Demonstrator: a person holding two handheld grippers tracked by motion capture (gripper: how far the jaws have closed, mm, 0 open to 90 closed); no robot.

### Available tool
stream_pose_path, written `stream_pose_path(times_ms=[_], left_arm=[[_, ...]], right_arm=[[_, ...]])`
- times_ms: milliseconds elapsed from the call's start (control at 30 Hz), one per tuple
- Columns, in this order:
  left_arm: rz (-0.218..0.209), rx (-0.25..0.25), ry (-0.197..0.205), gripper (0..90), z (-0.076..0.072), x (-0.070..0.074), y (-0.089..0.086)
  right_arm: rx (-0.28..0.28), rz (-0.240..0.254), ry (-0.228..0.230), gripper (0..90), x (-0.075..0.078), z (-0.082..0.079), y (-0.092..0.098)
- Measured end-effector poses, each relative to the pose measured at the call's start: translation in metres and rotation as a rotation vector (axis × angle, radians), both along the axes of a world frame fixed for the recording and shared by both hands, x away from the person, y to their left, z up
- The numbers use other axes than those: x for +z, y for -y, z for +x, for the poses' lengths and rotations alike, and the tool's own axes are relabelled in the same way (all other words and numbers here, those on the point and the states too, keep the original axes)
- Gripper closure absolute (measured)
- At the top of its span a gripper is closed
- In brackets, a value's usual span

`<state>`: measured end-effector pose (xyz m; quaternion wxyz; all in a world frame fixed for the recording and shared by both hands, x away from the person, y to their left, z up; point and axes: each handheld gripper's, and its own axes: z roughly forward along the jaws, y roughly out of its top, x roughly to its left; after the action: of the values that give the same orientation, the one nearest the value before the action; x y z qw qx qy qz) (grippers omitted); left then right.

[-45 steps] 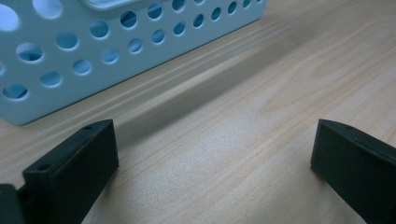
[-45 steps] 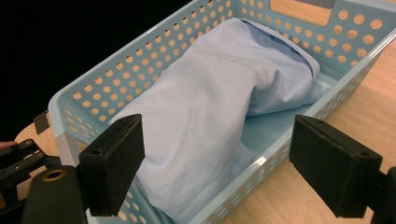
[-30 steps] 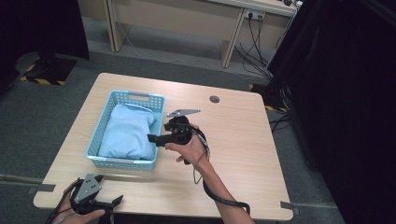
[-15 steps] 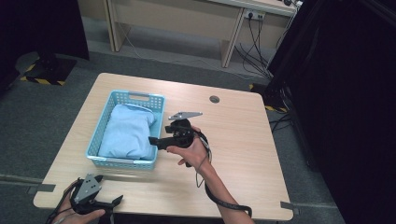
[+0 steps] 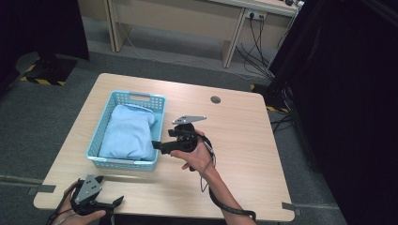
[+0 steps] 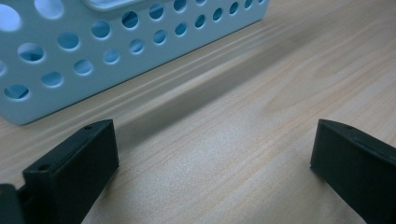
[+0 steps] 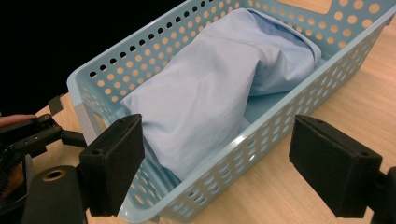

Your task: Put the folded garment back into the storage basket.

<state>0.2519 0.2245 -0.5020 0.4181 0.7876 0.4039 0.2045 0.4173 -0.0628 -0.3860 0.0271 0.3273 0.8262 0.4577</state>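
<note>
A light blue perforated basket [image 5: 123, 162] stands on the left half of the wooden table [image 5: 244, 140]. A folded pale blue cloth [image 5: 126, 133] lies inside it. My right gripper [image 5: 158, 146] hovers at the basket's right wall and points left toward it. In the right gripper view its jaws [image 7: 219, 154] stand open, with the basket [image 7: 280, 109] and cloth [image 7: 210, 93] just ahead. My left gripper [image 5: 112, 202] rests open at the table's near left corner. Its jaws [image 6: 215, 154] are empty above bare wood, and the basket wall [image 6: 56, 56] is ahead.
A round cable hole [image 5: 215, 99] sits in the table's far middle. A light wooden desk [image 5: 225, 18] with hanging cables [image 5: 258, 42] stands behind, and a dark curtain [image 5: 347, 93] hangs at the right. The left gripper [image 7: 32, 135] appears beyond the basket in the right gripper view.
My right gripper has drifted slightly toward the near side beside the basket. The left gripper, basket and cloth have stayed put.
</note>
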Motion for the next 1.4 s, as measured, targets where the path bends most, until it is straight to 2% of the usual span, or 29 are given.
stream_pose_path(times_ms=[1400], left_arm=[[-0.002,0.008,0.000,0.0,0.000,0.000,0.000]], right_arm=[[-0.032,0.035,-0.029,15.2,-0.025,-0.012,0.032]])
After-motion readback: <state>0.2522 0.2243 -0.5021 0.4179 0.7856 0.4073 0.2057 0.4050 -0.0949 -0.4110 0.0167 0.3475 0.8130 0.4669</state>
